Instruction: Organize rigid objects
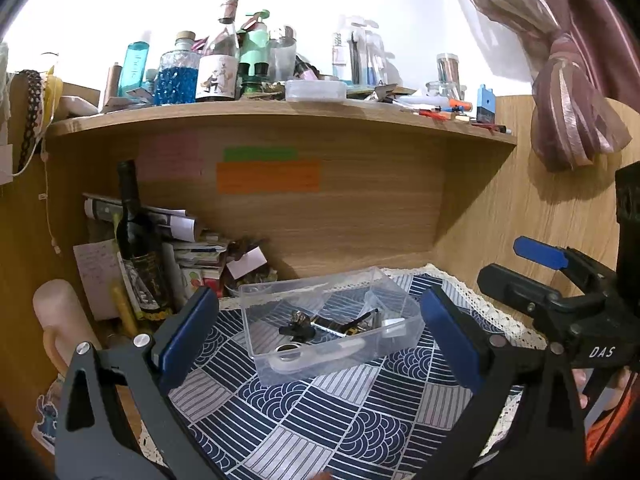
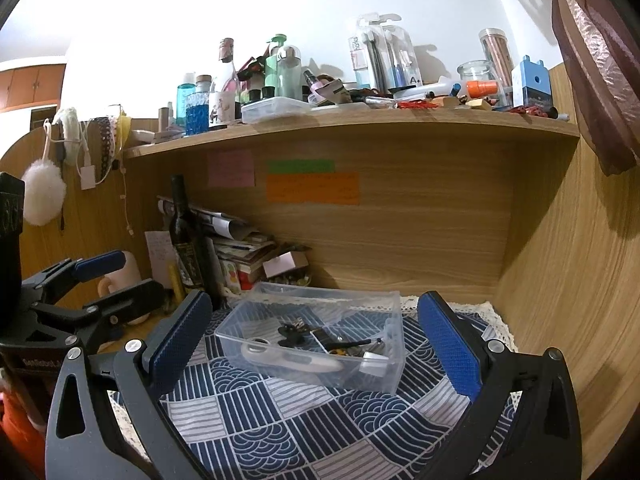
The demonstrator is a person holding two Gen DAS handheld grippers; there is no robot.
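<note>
So the bench (image 2: 460, 248) is mostly covered by that blue patterned cloth (image 2: 280, 432), and the clear plastic box (image 2: 394, 344) sits on it toward the back. Looks nearly done to me: the white thermometer-looking thing (image 2: 296, 360), black clips (image 2: 290, 334) and a little metal piece (image 2: 374, 362) are already inside the box. Left gripper (image 1: 316, 340) and right gripper (image 2: 316, 344) both hover in front of the box, jaws wide, holding nothing.

One clear plastic box (image 2: 316, 340), one dark wine bottle (image 2: 185, 236), three sticky notes (image 2: 312, 187), two grippers (image 2: 316, 344).
</note>
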